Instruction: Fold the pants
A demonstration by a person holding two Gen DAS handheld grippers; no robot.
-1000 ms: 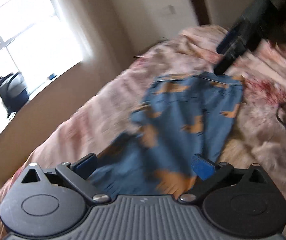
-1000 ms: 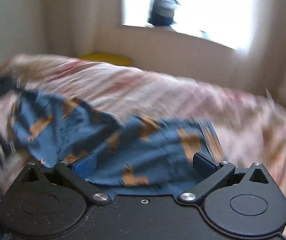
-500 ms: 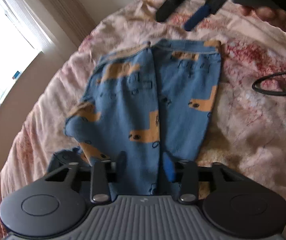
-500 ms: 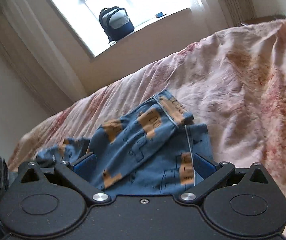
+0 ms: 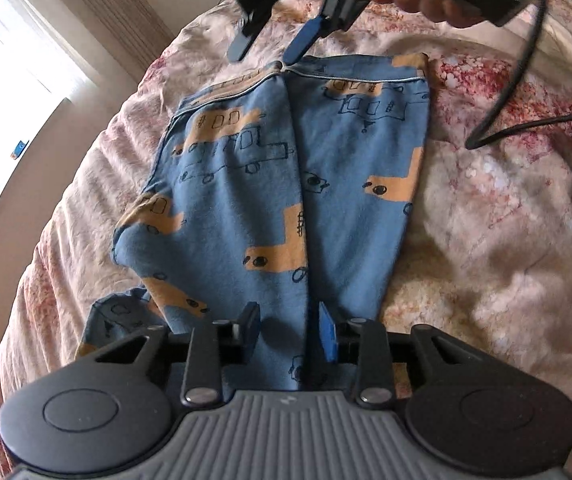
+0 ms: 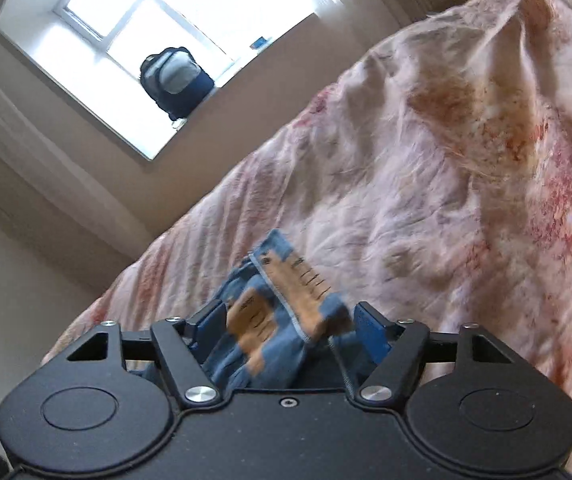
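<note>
Now left gripper (image 5: 289, 332) angled down over pants (image 5: 286, 184), right gripper (image 6: 286, 324) closing.

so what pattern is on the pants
Blue pants with orange vehicle shapes outlined in dark ink, clearest in left wrist view.

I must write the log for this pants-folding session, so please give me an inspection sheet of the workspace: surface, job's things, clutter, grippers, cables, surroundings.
Surface: bed with a pink floral blanket, rumpled.
Job's things: blue pants with an orange vehicle print, lying lengthwise, one half laid over the other, waistband at the far end.
Clutter: nothing seen on the blanket.
Grippers: left gripper shut on the leg end of the pants; right gripper at the waistband, jaws closing with bunched fabric between them, pads not clearly pressing yet.
Cables: one black cable hangs from the right gripper and loops over the blanket beside the pants.
Surroundings: bright window with a backpack on its sill; beige walls.
</note>
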